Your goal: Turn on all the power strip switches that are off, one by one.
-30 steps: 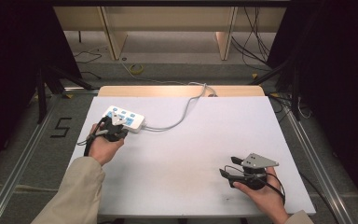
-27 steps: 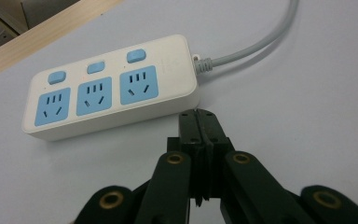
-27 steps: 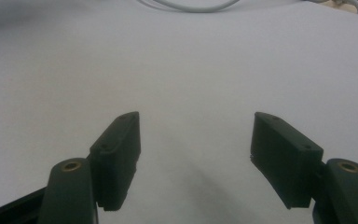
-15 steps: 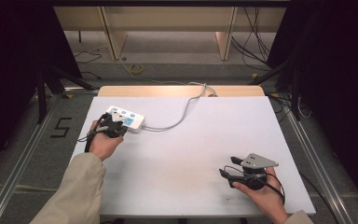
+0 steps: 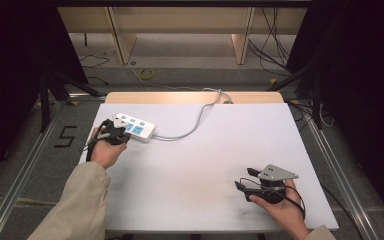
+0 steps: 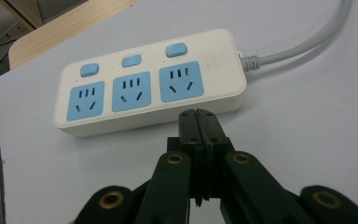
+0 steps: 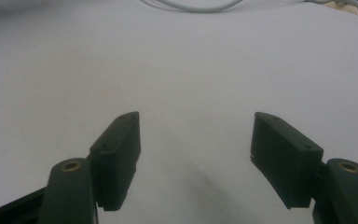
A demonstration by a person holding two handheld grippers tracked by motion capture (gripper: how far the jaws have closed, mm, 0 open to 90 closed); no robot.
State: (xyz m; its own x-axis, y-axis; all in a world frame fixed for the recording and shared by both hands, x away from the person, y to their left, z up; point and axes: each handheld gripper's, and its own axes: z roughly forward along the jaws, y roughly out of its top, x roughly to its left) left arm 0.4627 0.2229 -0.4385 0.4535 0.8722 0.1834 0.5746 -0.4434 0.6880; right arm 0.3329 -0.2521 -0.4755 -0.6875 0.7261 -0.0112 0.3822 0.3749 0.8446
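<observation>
1. Room: dark surround, grey floor (image 5: 190, 75) beyond the table, wooden shelving (image 5: 180, 20) at the back, loose cables (image 5: 275, 35) on the floor, a "5" marking (image 5: 66, 136) at left.
2. Table (image 5: 220, 150): white top, bare in the middle, wooden strip (image 5: 195, 97) along the far edge.
3. Power strip (image 5: 135, 127) (image 6: 149, 88): far-left area of the table, white, three blue sockets and three blue switches; grey cord (image 5: 195, 122) runs to the far edge.
4. Left gripper (image 5: 114, 132) (image 6: 198, 122): fingers pressed together on nothing, tips just beside the strip's near side.
5. Right gripper (image 5: 246, 180) (image 7: 196, 154): near right, fingers spread wide over bare table, well apart from the strip.
</observation>
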